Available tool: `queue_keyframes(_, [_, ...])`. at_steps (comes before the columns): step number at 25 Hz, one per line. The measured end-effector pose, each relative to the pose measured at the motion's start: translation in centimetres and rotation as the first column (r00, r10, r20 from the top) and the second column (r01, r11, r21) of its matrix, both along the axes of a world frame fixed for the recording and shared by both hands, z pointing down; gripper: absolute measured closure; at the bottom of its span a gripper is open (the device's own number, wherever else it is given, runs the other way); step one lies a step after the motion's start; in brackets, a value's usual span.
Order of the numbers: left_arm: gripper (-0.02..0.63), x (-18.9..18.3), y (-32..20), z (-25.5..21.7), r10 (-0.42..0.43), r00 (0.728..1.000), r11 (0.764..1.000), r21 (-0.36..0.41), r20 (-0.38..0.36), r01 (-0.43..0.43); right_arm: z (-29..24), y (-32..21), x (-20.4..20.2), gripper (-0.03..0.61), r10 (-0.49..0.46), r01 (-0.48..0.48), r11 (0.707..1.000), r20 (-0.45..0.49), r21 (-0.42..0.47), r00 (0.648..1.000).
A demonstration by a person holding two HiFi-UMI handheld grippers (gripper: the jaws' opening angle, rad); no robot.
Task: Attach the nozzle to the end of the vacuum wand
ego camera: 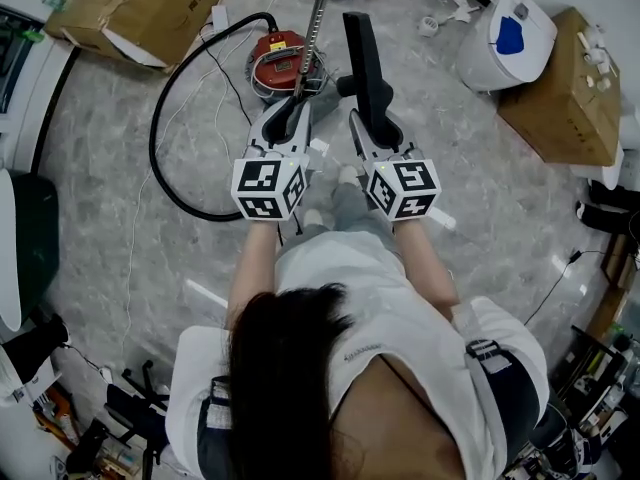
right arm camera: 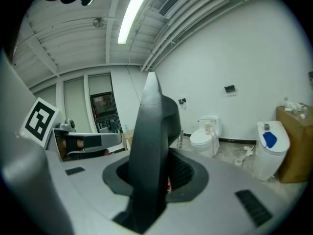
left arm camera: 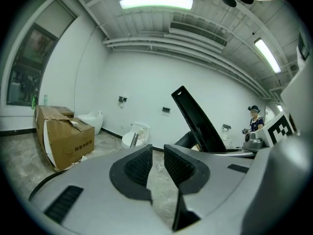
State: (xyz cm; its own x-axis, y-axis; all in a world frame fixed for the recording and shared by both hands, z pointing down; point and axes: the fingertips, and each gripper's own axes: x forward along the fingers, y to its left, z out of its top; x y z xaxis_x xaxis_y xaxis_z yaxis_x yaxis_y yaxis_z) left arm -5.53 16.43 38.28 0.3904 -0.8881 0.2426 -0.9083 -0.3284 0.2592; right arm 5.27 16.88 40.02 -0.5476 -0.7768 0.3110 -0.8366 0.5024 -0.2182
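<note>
Nozzle (right arm camera: 151, 141), long and black, sits clamped between the pads of the right gripper (ego camera: 378, 133) and fills the right gripper view, its tip rising past the jaws. The left gripper view settles what the head view leaves unclear: the left gripper (left arm camera: 156, 163) is released, with its ribbed pads slightly apart and only floor in the gap. Only the head view shows the metal wand (ego camera: 312, 33). It slants over the red vacuum cleaner (ego camera: 280, 60) on the floor, ahead of the left gripper and just beside the nozzle.
</note>
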Motion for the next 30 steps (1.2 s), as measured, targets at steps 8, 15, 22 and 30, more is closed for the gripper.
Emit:
queue_keyframes(8, [0.538, 0.1, -2.1, 0.2, -0.03, 0.999, 0.999, -0.011, 0.031, 0.031, 0.6, -2.7, 0.1, 0.454, -0.024, 0.025, 0.999, 0.017, -0.029, 1.0])
queue_keyframes(15, [0.538, 0.5, -4.0, 0.1, -0.066, 0.997, 0.998, -0.011, 0.036, 0.067, 0.6, -5.1, 1.2, 0.454, -0.026, 0.027, 0.999, 0.018, -0.038, 0.999])
queue_keyframes(22, [0.538, 3.1, -6.7, 0.5, -0.074, 0.997, 0.997, -0.02, 0.034, 0.075, 1.2, -7.4, 3.0, 0.454, -0.051, 0.051, 0.997, 0.015, -0.059, 0.999])
queue_keyframes(30, [0.538, 5.2, -8.6, 2.0, -0.077, 0.997, 0.995, -0.054, 0.029, 0.079, 1.7, -10.0, 4.6, 0.454, -0.076, 0.078, 0.995, 0.026, -0.063, 0.997])
